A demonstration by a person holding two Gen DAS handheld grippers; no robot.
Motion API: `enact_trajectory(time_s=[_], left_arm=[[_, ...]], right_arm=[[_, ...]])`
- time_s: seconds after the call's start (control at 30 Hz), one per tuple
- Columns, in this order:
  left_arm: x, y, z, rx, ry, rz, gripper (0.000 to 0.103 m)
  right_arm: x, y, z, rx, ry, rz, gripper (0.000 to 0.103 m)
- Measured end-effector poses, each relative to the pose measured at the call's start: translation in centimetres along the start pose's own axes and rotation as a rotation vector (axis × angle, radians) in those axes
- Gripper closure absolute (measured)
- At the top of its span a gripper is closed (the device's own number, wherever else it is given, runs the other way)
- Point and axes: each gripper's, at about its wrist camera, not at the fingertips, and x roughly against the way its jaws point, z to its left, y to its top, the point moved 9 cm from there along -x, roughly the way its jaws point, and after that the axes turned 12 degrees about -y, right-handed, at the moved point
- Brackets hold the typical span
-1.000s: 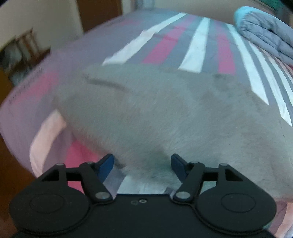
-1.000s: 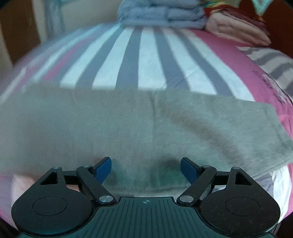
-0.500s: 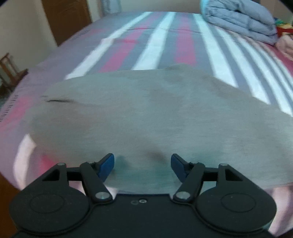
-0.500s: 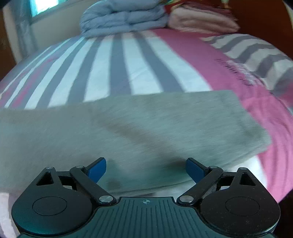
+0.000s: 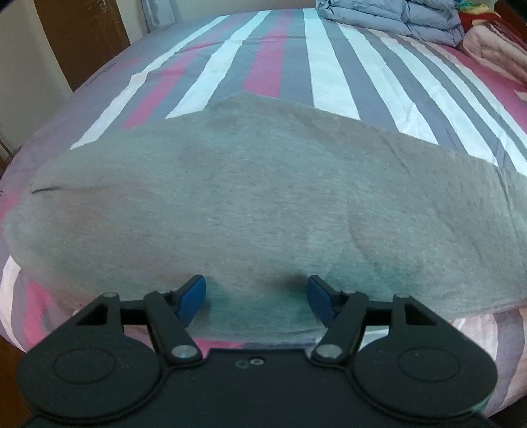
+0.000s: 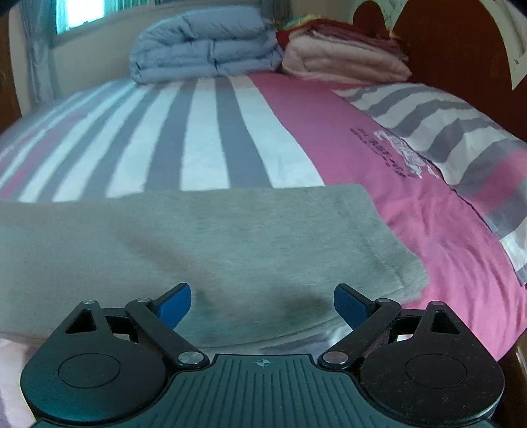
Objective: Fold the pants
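Left wrist view: the left gripper [image 5: 257, 298] points down at a bed, its two blue fingertips [image 5: 191, 294] spread apart with only air between them. Directly beyond and beneath the tips lie the grey pants [image 5: 257, 204], spread flat and stretching far to both sides of the tool. Their near edge runs just under the fingertips, and the fingertips cast small shadows onto the cloth. A short dark line marks the fabric far to the tool's left. The pants rest on a striped bedsheet [image 5: 273, 66] of pink, grey and white bands that continues ahead of the tool. At the far right, beyond the pants, sits a folded blue-grey duvet [image 5: 395, 16], with a pink blanket [image 5: 494, 46] beside it.

Right wrist view: the right gripper [image 6: 262, 303] also tilts down, its jaws standing wide and gripping nothing. The pants [image 6: 210, 243] lie flat just ahead of and below the tips, running off to the tool's left and ending in a straight hem to its right. Beyond the hem the sheet is plain pink, with a striped pillow [image 6: 444, 131] further right. Straight ahead at the far end, the folded duvet [image 6: 204, 46] and pink blanket [image 6: 342, 56] sit side by side, before a wooden headboard [image 6: 434, 42]. No container appears in either view.
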Motion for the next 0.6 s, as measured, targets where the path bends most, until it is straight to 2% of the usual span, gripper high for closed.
enact_trajectory(time_s=[0.07, 0.23, 0.33, 0.53, 0.6], left_arm=[[0.1, 0.1, -0.1, -0.002, 0.008, 0.001, 0.043], [0.7, 0.2, -0.4, 0.001, 0.015, -0.004, 0.043], [1.1, 0.6, -1.6, -0.020, 0.009, -0.020, 0.044], [1.4, 0.5, -4.3, -0.068, -0.018, -0.028, 0.044], [1.5, 0.5, -5.1, -0.079, -0.021, -0.036, 0.044]], right_arm=[[-1.0, -0.6, -0.6, -0.001, -0.004, 0.042, 0.010], [-0.9, -0.8, -1.7, -0.024, 0.018, 0.046, 0.010], [-0.2, 0.1, -2.4, -0.116, 0.051, 0.028, 0.010], [-1.0, 0.2, -2.8, -0.174, 0.065, 0.103, 0.010], [-0.6, 0.4, -3.9, -0.249, 0.087, 0.114, 0.010]])
